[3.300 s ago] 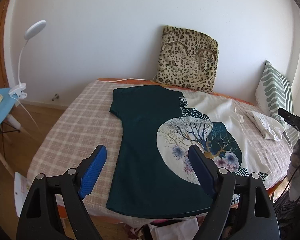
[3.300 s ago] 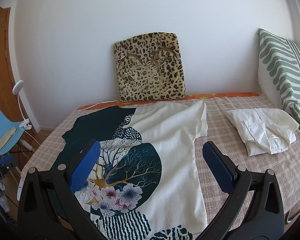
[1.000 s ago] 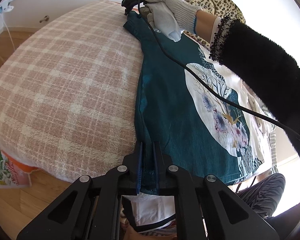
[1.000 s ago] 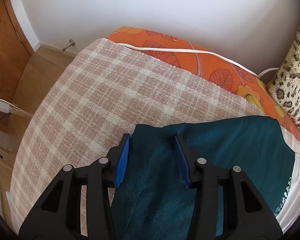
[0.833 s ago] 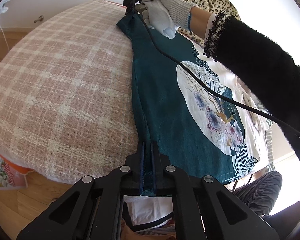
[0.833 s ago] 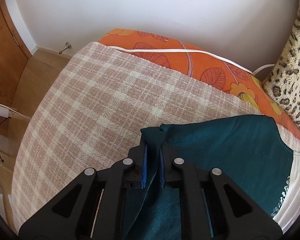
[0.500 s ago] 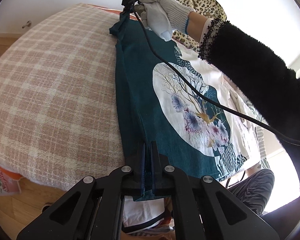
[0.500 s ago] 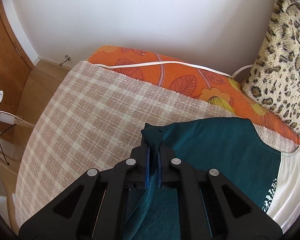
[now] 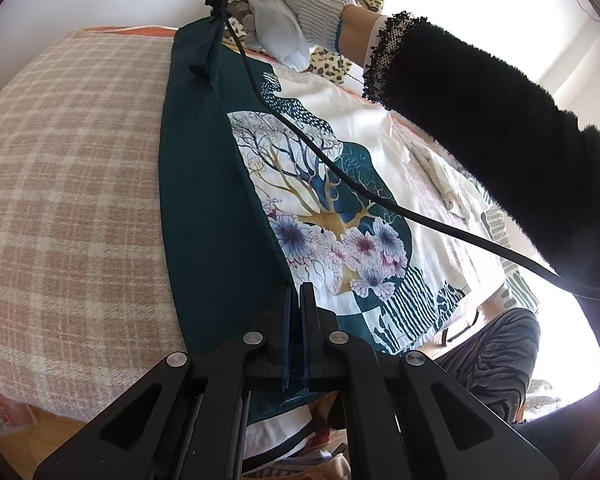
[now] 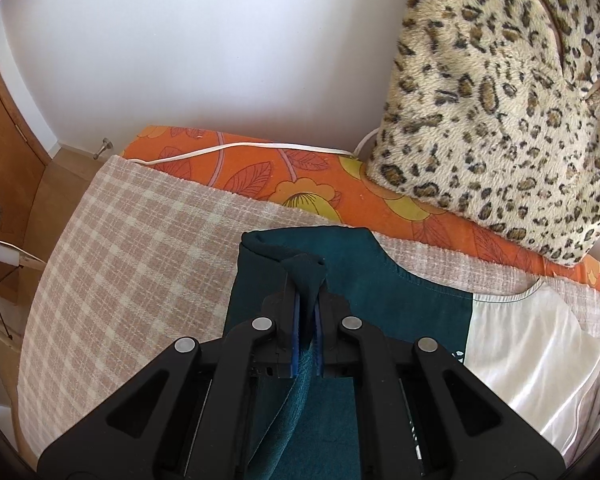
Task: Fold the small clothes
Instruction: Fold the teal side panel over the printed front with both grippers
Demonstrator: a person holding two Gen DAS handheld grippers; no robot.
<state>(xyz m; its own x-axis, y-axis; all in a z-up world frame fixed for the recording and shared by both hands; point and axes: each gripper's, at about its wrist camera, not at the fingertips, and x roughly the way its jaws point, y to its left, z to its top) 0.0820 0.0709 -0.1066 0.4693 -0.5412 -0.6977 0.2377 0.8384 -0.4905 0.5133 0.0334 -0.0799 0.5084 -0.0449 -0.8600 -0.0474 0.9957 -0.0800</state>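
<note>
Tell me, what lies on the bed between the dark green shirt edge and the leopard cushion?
In the right wrist view: a strip of checked blanket, then orange floral sheet with a white cable.

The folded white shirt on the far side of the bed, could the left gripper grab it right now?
Probably not: the left gripper is shut on the t-shirt hem, and the person's sleeve crosses toward the white shirt.

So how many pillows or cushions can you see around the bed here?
2. A leopard-print cushion leans against the wall at the head of the bed; a green-striped pillow peeks out beyond the sleeve. Others may be hidden.
</note>
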